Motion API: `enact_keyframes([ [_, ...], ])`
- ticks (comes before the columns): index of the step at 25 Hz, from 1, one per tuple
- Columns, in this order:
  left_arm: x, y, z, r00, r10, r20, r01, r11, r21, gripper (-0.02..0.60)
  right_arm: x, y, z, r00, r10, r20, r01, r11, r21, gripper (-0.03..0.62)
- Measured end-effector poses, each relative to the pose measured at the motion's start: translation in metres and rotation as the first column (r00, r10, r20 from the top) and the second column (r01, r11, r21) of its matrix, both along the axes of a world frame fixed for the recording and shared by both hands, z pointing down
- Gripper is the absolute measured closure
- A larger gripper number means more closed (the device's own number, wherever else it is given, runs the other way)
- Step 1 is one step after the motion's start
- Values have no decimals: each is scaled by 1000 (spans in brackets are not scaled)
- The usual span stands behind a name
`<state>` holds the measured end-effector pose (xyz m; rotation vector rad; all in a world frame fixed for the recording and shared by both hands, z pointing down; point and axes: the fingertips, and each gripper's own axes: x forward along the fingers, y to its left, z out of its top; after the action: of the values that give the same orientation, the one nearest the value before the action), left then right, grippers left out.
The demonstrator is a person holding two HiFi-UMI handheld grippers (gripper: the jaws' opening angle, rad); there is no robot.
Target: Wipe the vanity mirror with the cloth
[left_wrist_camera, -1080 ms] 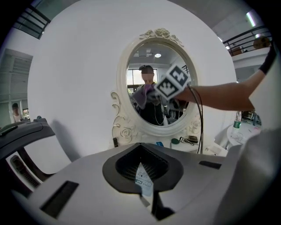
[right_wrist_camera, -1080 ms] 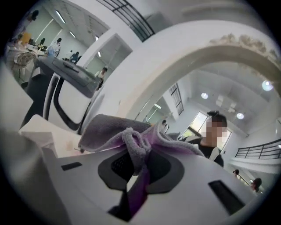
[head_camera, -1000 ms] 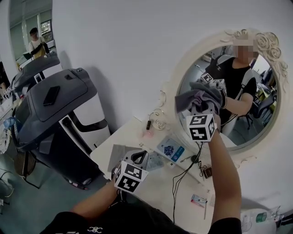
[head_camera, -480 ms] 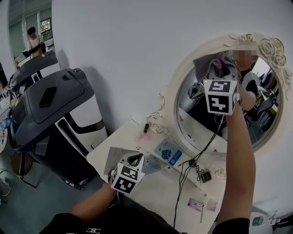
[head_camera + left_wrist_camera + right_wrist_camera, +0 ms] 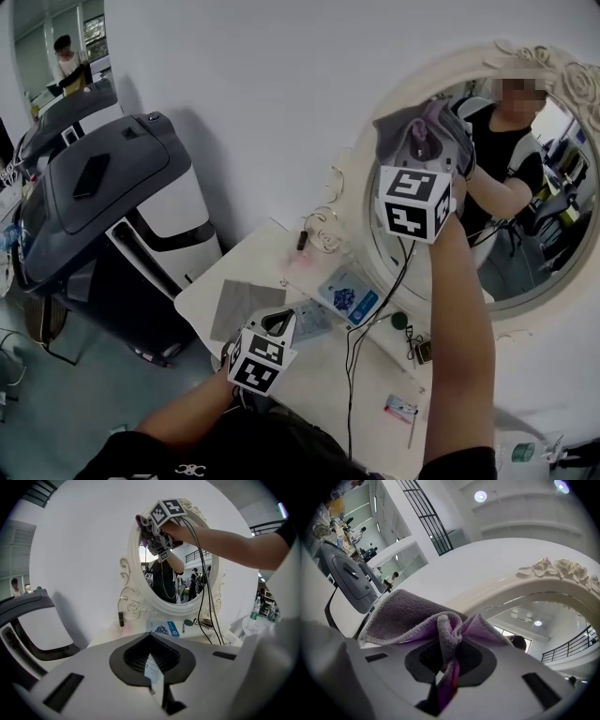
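Observation:
The oval vanity mirror (image 5: 525,244) in its ornate cream frame (image 5: 361,211) hangs on the wall above the white table (image 5: 309,384). My right gripper (image 5: 419,155) is shut on a bunched grey-purple cloth (image 5: 417,127), which presses on the glass at the upper left, against the frame. In the right gripper view the cloth (image 5: 412,616) folds over the jaws, with the frame's carved roses (image 5: 555,569) beyond. The left gripper view shows the mirror (image 5: 173,583) and the cloth (image 5: 146,527) from below. My left gripper (image 5: 279,326) hangs low over the table, jaws shut.
A large grey and white machine (image 5: 103,197) stands at the left. On the table lie a grey mat (image 5: 239,305), a blue-white packet (image 5: 347,295), a small dark tube (image 5: 302,240), a little packet (image 5: 401,409) and a black cable (image 5: 370,333) running from my right gripper.
My right gripper carried the cloth up from the mirror's middle to its top, then left along the upper rim. The left gripper has hardly moved.

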<state>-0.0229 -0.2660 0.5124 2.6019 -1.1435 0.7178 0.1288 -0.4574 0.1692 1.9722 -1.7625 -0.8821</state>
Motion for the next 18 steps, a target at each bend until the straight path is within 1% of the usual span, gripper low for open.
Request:
enact_keyframes([
  [3,2,-6,2,1000,-4,9,4,1000,-7,581,-6,-5,23,1000,-11,4,11,1000,-21,551],
  [6,11,-12,-1,1000,5,12,-5,1000,-3,581,-15,-11,60,999,-26,-32,24,998,-59,551],
  [7,15,-14,-1,1000,12,15,-12,1000,-1,581,-17,-12,70,999,-30,-31,28,997,-66,551],
  [10,29,-14,1,999,41,27,-41,999,-4,581,-17,-13,88,999,-48,13,49,996,-77,553],
  [13,41,-10,6,997,67,39,-67,998,-14,581,-19,-14,96,998,-62,30,64,993,-95,553],
  [18,54,-3,10,995,84,55,-83,996,-17,581,-20,-15,117,994,-83,72,93,985,-148,553],
])
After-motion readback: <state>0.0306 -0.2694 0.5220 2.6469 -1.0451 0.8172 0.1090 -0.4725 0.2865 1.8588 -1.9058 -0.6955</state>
